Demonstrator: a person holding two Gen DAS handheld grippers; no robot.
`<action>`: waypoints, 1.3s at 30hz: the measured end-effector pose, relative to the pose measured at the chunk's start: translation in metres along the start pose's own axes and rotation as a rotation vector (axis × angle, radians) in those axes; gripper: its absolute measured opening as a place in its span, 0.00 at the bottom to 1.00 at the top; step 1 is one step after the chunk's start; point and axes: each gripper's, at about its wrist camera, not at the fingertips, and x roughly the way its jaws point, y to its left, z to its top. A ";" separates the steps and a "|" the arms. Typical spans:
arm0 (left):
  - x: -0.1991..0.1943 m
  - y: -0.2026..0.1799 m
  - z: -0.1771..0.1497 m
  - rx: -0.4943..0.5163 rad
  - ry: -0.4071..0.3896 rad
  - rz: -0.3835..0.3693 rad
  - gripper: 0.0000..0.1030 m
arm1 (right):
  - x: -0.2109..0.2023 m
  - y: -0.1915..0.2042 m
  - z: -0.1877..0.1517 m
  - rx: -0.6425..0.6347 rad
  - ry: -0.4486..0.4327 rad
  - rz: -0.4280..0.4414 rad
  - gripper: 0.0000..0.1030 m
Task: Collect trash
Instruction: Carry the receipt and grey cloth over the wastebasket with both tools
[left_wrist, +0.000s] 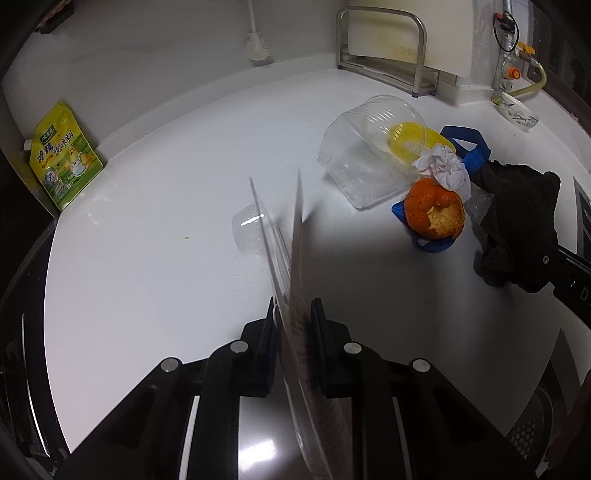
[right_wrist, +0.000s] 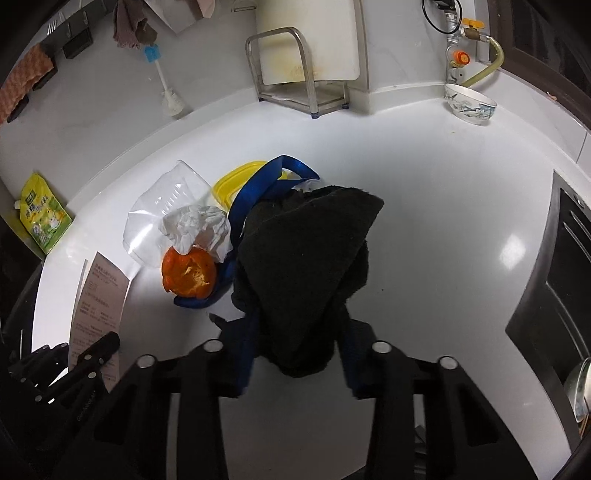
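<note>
My left gripper (left_wrist: 293, 314) is shut on a clear plastic package with a printed paper label (left_wrist: 291, 258), held edge-on above the white counter (left_wrist: 147, 206); the package also shows in the right wrist view (right_wrist: 98, 295). My right gripper (right_wrist: 299, 332) is shut on a black cloth (right_wrist: 306, 258), which also shows in the left wrist view (left_wrist: 517, 229). Beside it lie an orange peel (right_wrist: 189, 273), a crumpled white tissue (right_wrist: 195, 225), a clear plastic container (left_wrist: 365, 158) with a yellow lid (right_wrist: 236, 184), and a blue strap (right_wrist: 266, 184). A small clear cup (left_wrist: 247, 232) lies on the counter.
A yellow-green seasoning pouch (left_wrist: 62, 158) leans at the left wall. A metal rack with a cutting board (right_wrist: 299, 66) stands at the back, with a white brush (right_wrist: 170, 96) to its left. A patterned bowl (right_wrist: 471, 105) sits at the back right, under a gas valve.
</note>
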 end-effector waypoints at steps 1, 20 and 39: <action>0.000 0.001 0.000 0.002 0.002 -0.002 0.15 | -0.002 -0.001 0.000 0.006 -0.001 0.006 0.29; -0.030 0.011 0.016 0.004 -0.053 -0.069 0.11 | -0.069 -0.022 0.021 0.059 -0.133 0.086 0.20; -0.060 0.006 0.020 0.004 -0.100 -0.107 0.11 | -0.107 -0.037 0.028 0.050 -0.200 0.128 0.20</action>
